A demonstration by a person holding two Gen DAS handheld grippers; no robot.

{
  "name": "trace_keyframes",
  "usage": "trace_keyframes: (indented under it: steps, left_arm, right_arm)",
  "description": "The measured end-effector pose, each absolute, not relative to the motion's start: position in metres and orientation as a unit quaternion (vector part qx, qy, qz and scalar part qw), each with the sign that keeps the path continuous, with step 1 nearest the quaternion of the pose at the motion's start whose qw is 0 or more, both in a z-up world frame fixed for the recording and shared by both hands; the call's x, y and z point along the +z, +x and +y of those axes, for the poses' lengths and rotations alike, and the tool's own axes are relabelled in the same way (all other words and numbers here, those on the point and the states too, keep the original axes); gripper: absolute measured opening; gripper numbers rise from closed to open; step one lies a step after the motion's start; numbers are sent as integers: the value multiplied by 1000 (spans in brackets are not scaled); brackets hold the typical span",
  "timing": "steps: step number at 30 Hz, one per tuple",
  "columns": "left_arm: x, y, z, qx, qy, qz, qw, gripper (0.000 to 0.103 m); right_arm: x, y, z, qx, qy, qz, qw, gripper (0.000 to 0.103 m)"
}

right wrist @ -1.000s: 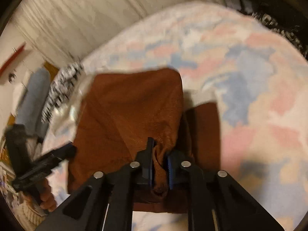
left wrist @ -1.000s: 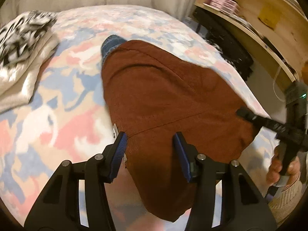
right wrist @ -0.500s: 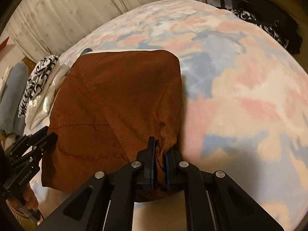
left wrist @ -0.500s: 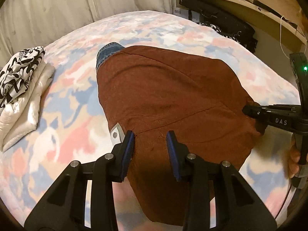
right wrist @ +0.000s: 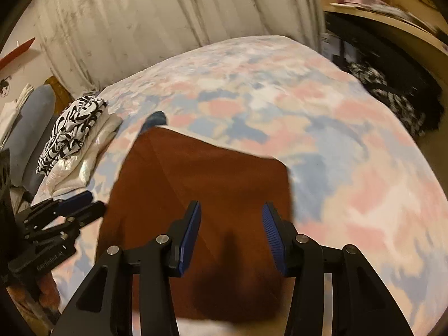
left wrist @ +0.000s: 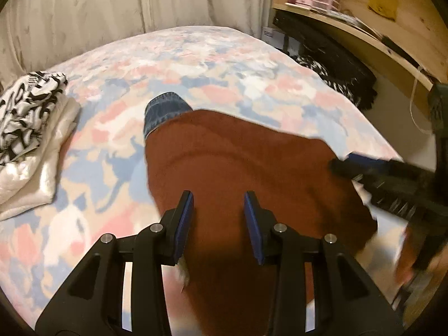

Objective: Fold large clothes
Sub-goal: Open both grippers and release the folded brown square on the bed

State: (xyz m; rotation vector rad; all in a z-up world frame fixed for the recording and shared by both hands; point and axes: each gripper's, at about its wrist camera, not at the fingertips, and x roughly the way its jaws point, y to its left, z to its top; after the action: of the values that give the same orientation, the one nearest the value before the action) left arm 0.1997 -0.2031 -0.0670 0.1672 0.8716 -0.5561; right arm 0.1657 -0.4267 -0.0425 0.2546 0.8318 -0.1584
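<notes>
Rust-brown garment point(right wrist: 201, 190) on bed, beneath parted right tool point(right wrist: 231, 235).

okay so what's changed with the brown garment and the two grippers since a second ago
The right gripper was pinching the brown garment's edge; its jaws have just opened and let go, nothing between them now. The left gripper has closed slightly but stays open over the cloth. The garment lies flat on the bedspread, and the folded stack is unmoved.
</notes>
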Motion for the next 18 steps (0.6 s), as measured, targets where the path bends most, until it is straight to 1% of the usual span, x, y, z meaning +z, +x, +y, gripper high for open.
trace_keyframes:
  steps: [4,7,11,13,15,18]
  left_arm:
    - [-88,233,-223,-243,68,442,861,34]
    - [-101,239,-234,-227,111,412,875,34]
    - [-109,236,-236,-226,136,385,885,41]
    - [-109,238,-232,-231,122,386,885,42]
    - [-110,241,-228,-233,110,388,885,44]
    - [-108,244,-221,-233,92,394,884,47]
  right_arm:
    - [-64,220,-424,-80,121,426,893,46]
    - [-95,244,-430,-105,105,451,880,46]
    - [-114,235,-466,-159,99,452,872,46]
    - [-121,225,-489,-178,108,457,865,46]
    - [-125,213,-509,-159,139,457,864,46]
    - [-116,200,-516,-156,148,446,869,46]
